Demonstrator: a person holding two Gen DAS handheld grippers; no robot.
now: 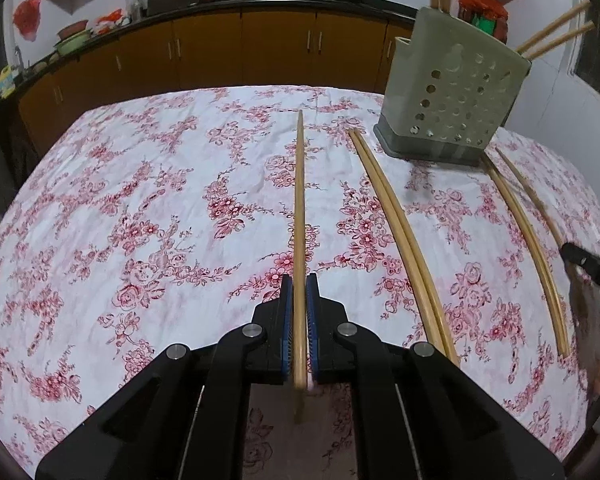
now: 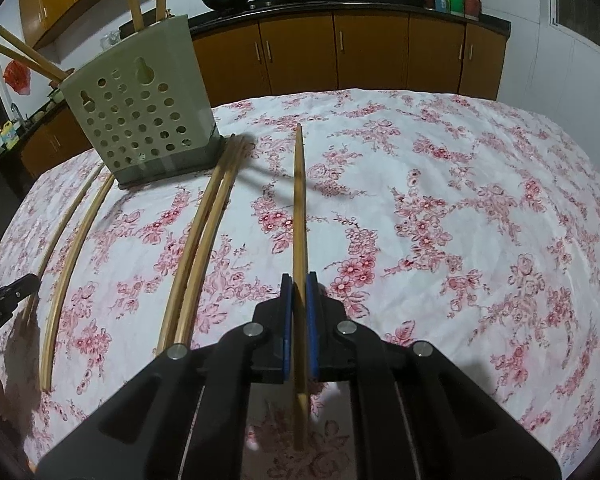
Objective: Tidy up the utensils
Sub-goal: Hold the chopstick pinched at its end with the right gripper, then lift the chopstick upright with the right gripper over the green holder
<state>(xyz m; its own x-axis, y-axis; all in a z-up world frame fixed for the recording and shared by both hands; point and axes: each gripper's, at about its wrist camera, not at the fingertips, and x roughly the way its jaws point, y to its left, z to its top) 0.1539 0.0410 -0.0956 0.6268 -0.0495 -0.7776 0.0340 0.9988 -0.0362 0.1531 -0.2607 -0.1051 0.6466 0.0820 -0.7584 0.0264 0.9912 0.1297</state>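
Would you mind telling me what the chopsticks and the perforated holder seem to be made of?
The chopsticks look like bamboo or wood: matte tan, unlacquered, with faint lengthwise grain. The holder seems moulded plastic: smooth pale grey-green walls, evenly punched round holes and keyhole slots, on a darker grey base, likely plastic too.

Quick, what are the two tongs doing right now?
Left tongs: shut on a chopstick.
Right tongs: shut on another chopstick.
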